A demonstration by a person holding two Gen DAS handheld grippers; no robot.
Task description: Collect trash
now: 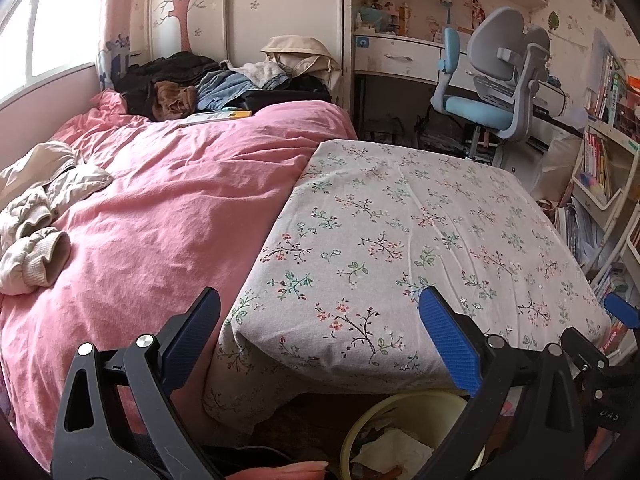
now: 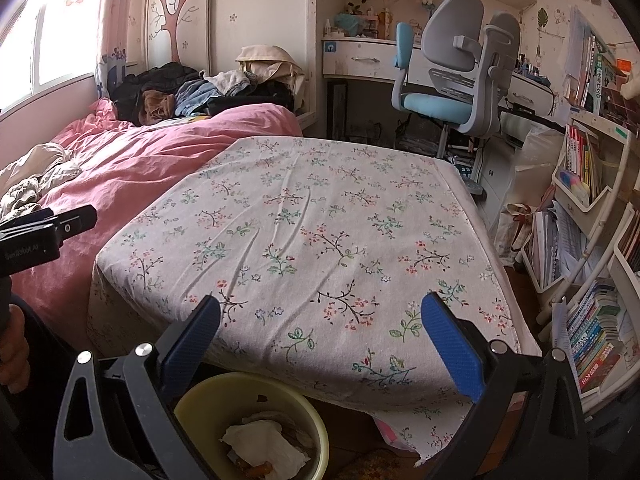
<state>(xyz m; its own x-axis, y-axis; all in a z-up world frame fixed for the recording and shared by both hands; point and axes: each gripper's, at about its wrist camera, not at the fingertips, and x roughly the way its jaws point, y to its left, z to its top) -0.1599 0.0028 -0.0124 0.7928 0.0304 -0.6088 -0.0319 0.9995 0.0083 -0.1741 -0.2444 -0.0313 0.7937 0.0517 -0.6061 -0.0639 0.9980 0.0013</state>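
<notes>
Below my right tool [image 2: 320, 334], spread and empty, sits the yellow bin [image 2: 316, 428] with tissue [image 2: 264, 446]. My left tool [image 1: 320, 330], also spread, sees only the bin's [image 1: 352, 432] edge.

We carry two matching grippers. On the left gripper [image 1: 320, 344], each finger [image 1: 450, 344] wears a flat blue pad with fine cross-hatch texture, set on glossy black plastic arms with triangular cut-outs and round silver screw heads at the pivots. The right gripper [image 2: 320, 344] has the same build: blue textured pads on its fingers [image 2: 452, 346], black arms, silver screws. In the right wrist view the left unit's black body shows faint grey lettering, too blurred to read, and a hand [image 2: 14, 354] grips its handle.
</notes>
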